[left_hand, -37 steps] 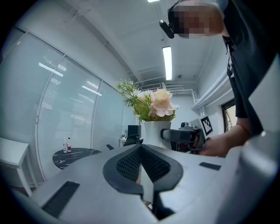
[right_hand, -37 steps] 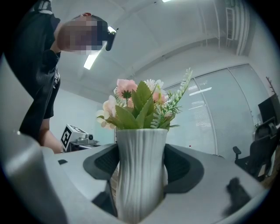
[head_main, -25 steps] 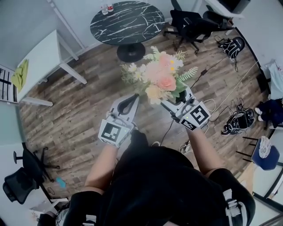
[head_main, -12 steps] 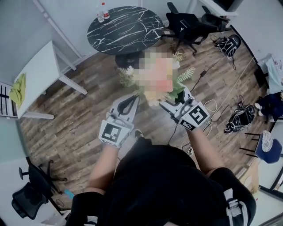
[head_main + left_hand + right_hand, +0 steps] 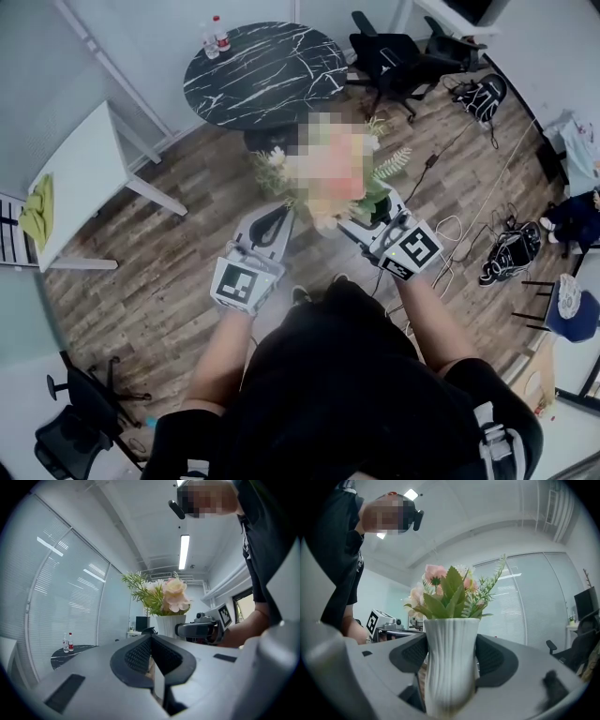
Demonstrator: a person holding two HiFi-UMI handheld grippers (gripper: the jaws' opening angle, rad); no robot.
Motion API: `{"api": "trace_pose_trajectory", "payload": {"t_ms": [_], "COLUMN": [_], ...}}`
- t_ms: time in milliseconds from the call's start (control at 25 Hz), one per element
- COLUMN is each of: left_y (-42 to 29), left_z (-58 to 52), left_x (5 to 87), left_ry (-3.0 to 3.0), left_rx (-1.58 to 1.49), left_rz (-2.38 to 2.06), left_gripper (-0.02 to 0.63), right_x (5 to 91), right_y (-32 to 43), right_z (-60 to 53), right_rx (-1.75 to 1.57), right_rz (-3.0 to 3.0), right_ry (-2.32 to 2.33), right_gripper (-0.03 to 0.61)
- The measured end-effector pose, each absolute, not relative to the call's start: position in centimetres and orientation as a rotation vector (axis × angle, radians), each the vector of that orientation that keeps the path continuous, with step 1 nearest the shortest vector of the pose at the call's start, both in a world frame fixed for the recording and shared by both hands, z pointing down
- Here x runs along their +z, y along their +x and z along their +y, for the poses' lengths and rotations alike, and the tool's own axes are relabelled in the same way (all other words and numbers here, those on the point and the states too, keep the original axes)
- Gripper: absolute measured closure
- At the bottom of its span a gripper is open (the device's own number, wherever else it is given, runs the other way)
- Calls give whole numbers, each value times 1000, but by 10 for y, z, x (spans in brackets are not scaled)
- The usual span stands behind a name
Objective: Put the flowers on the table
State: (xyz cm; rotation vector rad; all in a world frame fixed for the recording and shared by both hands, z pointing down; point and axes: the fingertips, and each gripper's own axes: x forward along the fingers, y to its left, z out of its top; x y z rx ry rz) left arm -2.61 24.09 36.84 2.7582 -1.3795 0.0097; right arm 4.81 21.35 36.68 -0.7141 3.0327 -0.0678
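The right gripper (image 5: 370,223) pinches the white vase (image 5: 451,663) of flowers (image 5: 452,595), held in the air over the floor (image 5: 169,253). The left gripper (image 5: 151,654) has jaws pressed together, empty. The black table (image 5: 265,70) is well apart ahead, so carrying and setting down are left to do, I think

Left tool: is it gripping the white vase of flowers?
No, the left tool has its jaws shut on nothing; the white vase stands apart beyond it.
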Motion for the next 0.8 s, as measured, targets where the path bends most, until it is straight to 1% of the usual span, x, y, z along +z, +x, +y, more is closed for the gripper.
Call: {"api": "trace_pose_trajectory", "payload": {"t_ms": [320, 800], "left_y": [-34, -24], "left_z": [207, 118], "left_x": [371, 369], "left_ry": [2753, 2724], "left_rx": [20, 34], "left_rz": [-1395, -1463], "left_gripper": [601, 601], "right_x": [369, 369], "right_y": [40, 48], "right_z": [177, 85], "right_rx": [-50, -59], "right_rz": [3027, 3026], "right_ry": [-708, -645], "right_gripper": [250, 250]}}
